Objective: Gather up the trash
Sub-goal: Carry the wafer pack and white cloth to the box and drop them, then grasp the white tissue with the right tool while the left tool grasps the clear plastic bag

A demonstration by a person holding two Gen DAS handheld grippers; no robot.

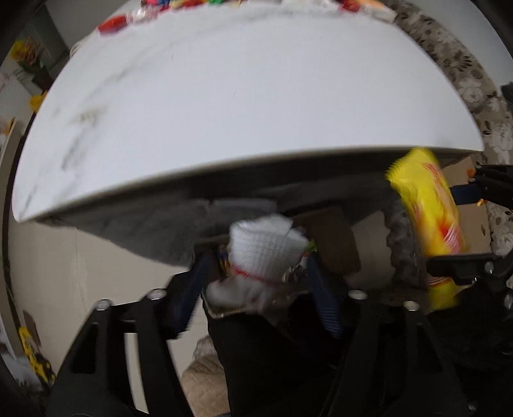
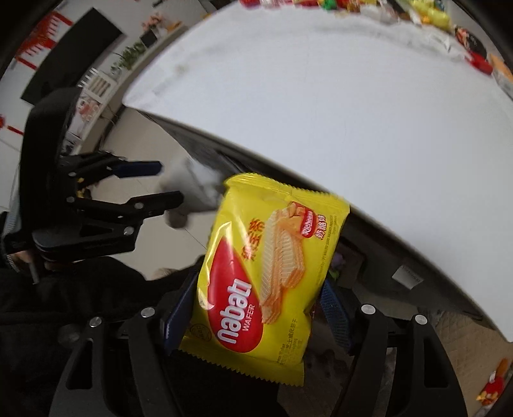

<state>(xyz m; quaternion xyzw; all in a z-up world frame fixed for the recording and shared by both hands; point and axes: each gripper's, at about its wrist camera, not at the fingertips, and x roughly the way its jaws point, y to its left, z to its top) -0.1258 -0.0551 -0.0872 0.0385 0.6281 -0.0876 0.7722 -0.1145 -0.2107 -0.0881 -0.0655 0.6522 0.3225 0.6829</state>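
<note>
My left gripper [image 1: 259, 276] is shut on a crumpled white wrapper [image 1: 266, 253] with red marks, held below the near edge of the white marble table [image 1: 224, 106]. My right gripper [image 2: 256, 304] is shut on a yellow Nabati wafer packet [image 2: 269, 266], also held off the table's edge. In the left wrist view the packet [image 1: 429, 211] shows at the right in the other gripper's black fingers [image 1: 458, 263]. In the right wrist view the left gripper [image 2: 160, 186] shows at the left with the blurred white wrapper [image 2: 192, 189].
Several colourful snack packets [image 2: 474, 54] lie along the table's far edge, also seen in the left wrist view [image 1: 112, 24]. A brown cardboard box [image 1: 333, 243] sits under the table. Floral fabric [image 1: 481, 96] is at the right. Plants [image 2: 128, 54] stand at the far wall.
</note>
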